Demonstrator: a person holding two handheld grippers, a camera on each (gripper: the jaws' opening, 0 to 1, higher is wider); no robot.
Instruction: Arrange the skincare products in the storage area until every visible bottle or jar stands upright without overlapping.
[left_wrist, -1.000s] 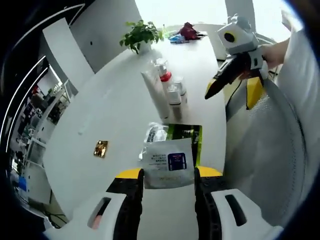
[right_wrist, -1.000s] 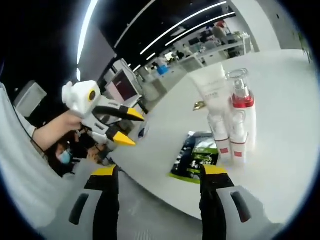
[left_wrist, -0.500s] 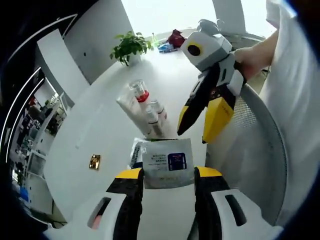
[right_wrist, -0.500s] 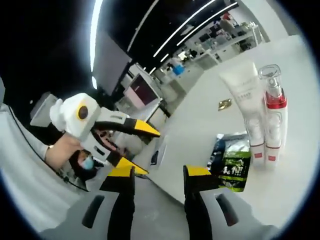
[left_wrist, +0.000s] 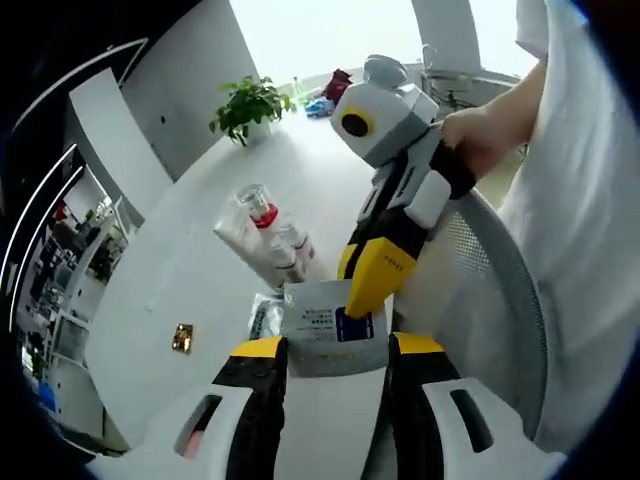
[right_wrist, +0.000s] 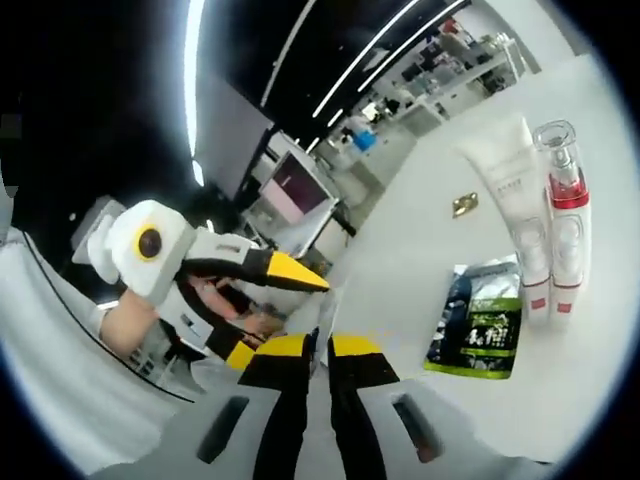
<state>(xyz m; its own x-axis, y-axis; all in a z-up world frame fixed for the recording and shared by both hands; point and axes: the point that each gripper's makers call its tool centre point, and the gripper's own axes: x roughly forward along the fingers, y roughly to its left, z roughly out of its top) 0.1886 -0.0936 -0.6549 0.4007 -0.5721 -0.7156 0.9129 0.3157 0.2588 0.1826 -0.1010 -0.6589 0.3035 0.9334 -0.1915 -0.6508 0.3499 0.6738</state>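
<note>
Now my left gripper (left_wrist: 329, 352) clamps the white sachet (left_wrist: 333, 340) while my right gripper (right_wrist: 316, 346) pinches its far edge, so pulling unevenly could tear it or knock the upright bottles (left_wrist: 268, 240) just beyond.

From my station I note both tools share one build: the left gripper (left_wrist: 328, 352) has black jaws capped with yellow tips, set on pale grey housings, each with a dark slot. The right gripper (right_wrist: 318, 350) matches it, with narrow black jaws, yellow pads at the ends and slotted grey shells. The person (left_wrist: 575, 190) wears a white short-sleeved top with loose fabric.
</note>
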